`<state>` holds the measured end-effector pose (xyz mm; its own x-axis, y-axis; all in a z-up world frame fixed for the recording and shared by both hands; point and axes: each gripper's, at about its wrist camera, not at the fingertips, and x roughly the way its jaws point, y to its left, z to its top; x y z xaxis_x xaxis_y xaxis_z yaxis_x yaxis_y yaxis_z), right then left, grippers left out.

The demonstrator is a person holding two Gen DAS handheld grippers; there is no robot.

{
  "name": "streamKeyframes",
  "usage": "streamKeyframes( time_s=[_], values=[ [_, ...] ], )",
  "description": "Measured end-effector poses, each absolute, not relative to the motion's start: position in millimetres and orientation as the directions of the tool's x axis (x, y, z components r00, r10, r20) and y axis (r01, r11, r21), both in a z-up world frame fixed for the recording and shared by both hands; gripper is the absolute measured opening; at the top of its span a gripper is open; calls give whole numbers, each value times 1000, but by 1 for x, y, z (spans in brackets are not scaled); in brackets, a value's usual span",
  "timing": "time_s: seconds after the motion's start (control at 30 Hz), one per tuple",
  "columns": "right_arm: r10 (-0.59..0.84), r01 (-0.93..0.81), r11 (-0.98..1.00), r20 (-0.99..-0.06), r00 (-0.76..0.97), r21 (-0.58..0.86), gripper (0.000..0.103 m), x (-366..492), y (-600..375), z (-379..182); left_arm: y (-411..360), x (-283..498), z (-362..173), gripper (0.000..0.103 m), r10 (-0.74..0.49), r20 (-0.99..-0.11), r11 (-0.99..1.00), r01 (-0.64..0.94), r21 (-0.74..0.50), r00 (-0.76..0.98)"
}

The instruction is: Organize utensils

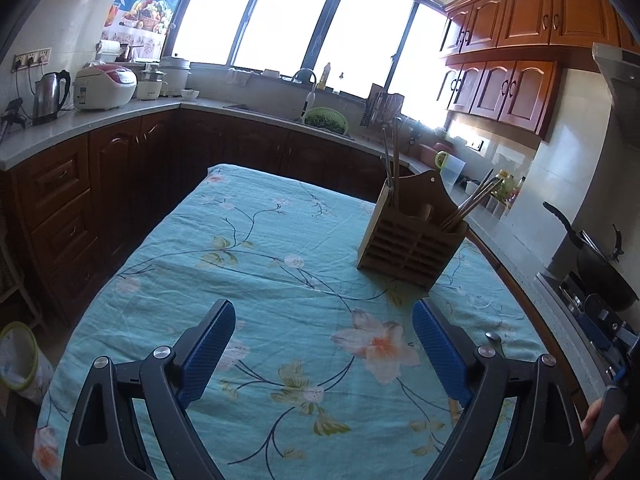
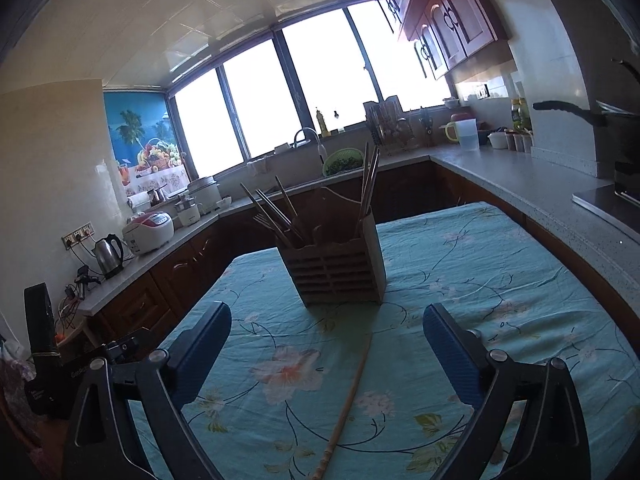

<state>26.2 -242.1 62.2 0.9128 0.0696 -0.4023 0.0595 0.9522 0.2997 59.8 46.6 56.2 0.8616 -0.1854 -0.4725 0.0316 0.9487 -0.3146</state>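
A wooden utensil holder (image 1: 412,236) with slatted sides stands on the floral teal tablecloth (image 1: 260,280), right of centre in the left wrist view. Several chopsticks (image 1: 392,160) lean out of its compartments. My left gripper (image 1: 324,316) hovers wide open over the cloth, short of the holder, nothing between its blue pads. In the right wrist view the holder (image 2: 336,268) stands straight ahead. A single long wooden chopstick (image 2: 348,400) lies on the cloth between the fingers of my right gripper (image 2: 328,320), which is open and clear of it.
Kitchen counters (image 1: 120,114) wrap around the table, with a kettle (image 1: 50,96) and rice cooker (image 1: 105,87) at the left and a sink with a green colander (image 1: 325,120) behind. A black pan (image 1: 600,264) sits on the stove at right. A person's hand (image 1: 608,436) shows at the lower right.
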Motion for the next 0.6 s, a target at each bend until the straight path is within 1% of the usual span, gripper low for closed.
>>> streamKeyframes(
  time_s=[0.03, 0.13, 0.27, 0.33, 0.4, 0.5, 0.6],
  values=[
    [61, 55, 957, -382, 922, 286, 102, 20, -241, 68, 48, 51, 61, 93, -182, -453, 949, 35, -313, 873],
    [22, 50, 974, -312, 950, 221, 103, -3, -233, 79, 48, 19, 67, 102, -145, -375, 960, 39, -276, 916],
    [-78, 103, 990, -227, 971, 100, 103, -32, -216, 65, 36, -18, 55, 102, -60, -306, 985, 6, -174, 950],
    [-101, 123, 989, -216, 971, 87, 103, -40, -213, 52, 31, -31, 47, 102, -44, -282, 988, 0, -153, 958],
    [-114, 134, 988, -227, 967, 77, 103, -44, -212, 39, 27, -43, 39, 102, -25, -265, 991, -11, -130, 964],
    [-132, 153, 986, -257, 957, 64, 103, -47, -213, 26, 23, -55, 28, 102, -10, -260, 994, -18, -107, 966],
    [-145, 171, 982, -264, 953, 78, 103, -54, -217, 21, 14, -51, 16, 102, -2, -261, 996, -22, -89, 965]
  ],
)
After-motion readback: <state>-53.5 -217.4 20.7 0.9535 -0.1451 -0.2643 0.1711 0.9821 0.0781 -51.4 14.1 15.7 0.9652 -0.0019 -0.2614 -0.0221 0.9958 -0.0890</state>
